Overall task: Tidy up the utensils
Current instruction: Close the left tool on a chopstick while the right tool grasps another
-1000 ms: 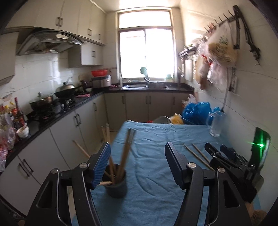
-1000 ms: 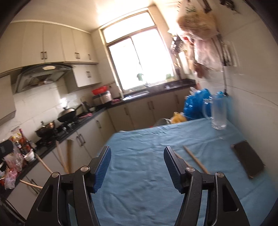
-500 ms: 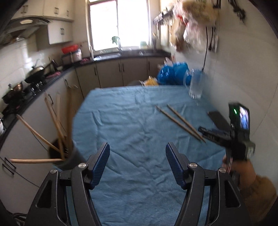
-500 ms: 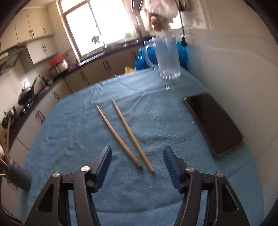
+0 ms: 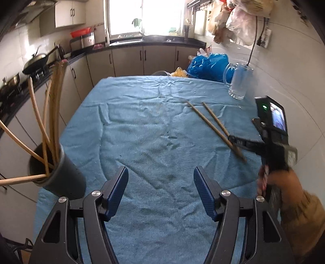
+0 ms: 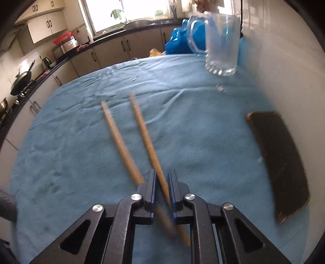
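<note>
Blue cloth [image 5: 154,130] covers the table. Right gripper [image 6: 161,178] has its jaws pinched on one chopstick [image 6: 146,138]; its mate [image 6: 119,142] lies just left. Left gripper [image 5: 160,182] gapes, empty. Pickup underway; next, lift and carry to holder [image 5: 61,174], left of the left jaws.

Daylight from the window [image 5: 140,18], blown out white in both views. Rest evenly lit, soft shadows on the blue cloth [image 5: 154,130]. Strong fisheye bend, dark vignette at corners. Right wrist view motion-blurred: chopsticks [image 6: 142,130], phone [image 6: 282,160] and glass mug [image 6: 221,42] smeared. Left wrist view sharper; chopsticks in the cup [image 5: 59,178] slightly blurred.
</note>
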Tool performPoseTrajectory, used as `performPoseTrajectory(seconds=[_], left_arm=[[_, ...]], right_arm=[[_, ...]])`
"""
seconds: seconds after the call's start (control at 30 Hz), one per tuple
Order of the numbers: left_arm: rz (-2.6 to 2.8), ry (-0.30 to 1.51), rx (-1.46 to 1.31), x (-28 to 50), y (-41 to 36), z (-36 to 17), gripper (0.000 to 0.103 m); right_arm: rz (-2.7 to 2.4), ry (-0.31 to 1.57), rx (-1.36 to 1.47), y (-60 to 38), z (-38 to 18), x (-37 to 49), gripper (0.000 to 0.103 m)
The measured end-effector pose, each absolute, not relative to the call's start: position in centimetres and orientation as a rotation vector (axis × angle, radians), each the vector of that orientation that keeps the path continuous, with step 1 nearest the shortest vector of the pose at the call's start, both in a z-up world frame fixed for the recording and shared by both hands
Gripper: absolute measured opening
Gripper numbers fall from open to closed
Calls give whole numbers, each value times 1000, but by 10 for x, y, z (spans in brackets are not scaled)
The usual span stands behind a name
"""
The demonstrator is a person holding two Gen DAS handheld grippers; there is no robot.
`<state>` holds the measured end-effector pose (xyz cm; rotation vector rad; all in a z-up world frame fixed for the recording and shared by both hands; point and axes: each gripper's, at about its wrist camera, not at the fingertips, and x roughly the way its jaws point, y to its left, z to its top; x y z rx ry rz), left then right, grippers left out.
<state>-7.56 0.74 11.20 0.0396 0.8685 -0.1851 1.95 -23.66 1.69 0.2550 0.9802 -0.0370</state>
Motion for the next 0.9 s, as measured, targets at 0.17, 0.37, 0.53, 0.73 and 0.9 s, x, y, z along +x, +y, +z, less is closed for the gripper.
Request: performPoseTrajectory(seconds=[0.17,0.37,0.53,0.73,0.9], left_arm=[[-211,903,16,-54,-6,98,66],[-265,941,56,-23,-53,74,66],[-280,980,154,7,-98,47,66],[-243,1087,171,36,-114,19,10],[-232,1124,123,31,-98,15,6]], right_arm=[[84,1032,371,-224,16,-11,8],[-48,986,309,-262,16,-36,8],[-54,988,311,-280,17,-49,8],[-45,980,312,-277,17,-47,8],[-22,983,324,-274,16,-48,8]])
